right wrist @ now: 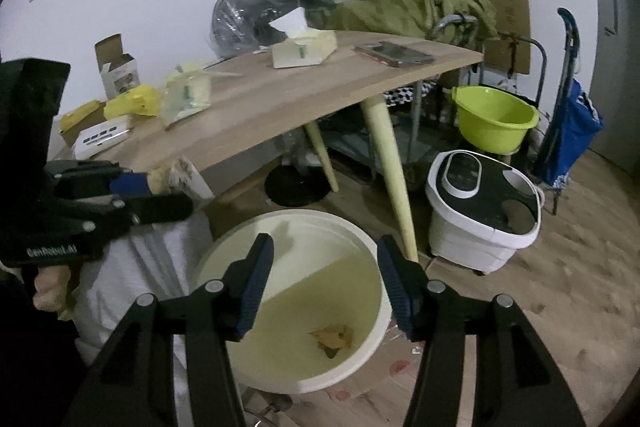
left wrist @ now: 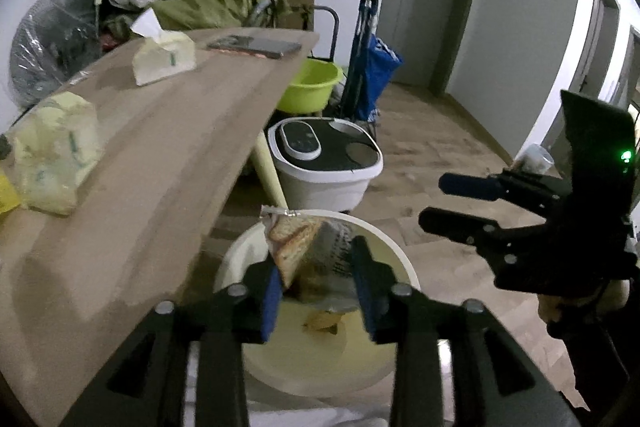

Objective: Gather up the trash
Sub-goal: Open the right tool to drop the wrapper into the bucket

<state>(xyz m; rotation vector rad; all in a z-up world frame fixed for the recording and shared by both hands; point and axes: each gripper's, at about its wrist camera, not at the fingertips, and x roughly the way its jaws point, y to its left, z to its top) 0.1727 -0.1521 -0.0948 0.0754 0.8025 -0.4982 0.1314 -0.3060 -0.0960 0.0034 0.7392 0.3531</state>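
Note:
A white trash bucket (right wrist: 376,331) stands on the floor beside the wooden table (right wrist: 280,99); a crumpled brown scrap (right wrist: 332,337) lies at its bottom. In the left wrist view my left gripper (left wrist: 320,291) is over the bucket (left wrist: 400,259), its fingers set wide around a snack wrapper (left wrist: 312,247) that touches the left pad. It also shows in the right wrist view (right wrist: 160,195). My right gripper (right wrist: 326,291) is open and empty above the bucket; it shows in the left wrist view (left wrist: 436,201).
On the table lie two tissue packs (right wrist: 304,49) (right wrist: 188,95), a phone (right wrist: 394,53), yellow packets (right wrist: 132,101) and small boxes (right wrist: 102,137). On the floor stand a foot bath (right wrist: 484,211), a green basin (right wrist: 494,117), a blue trolley (right wrist: 568,131) and a fan (right wrist: 248,11).

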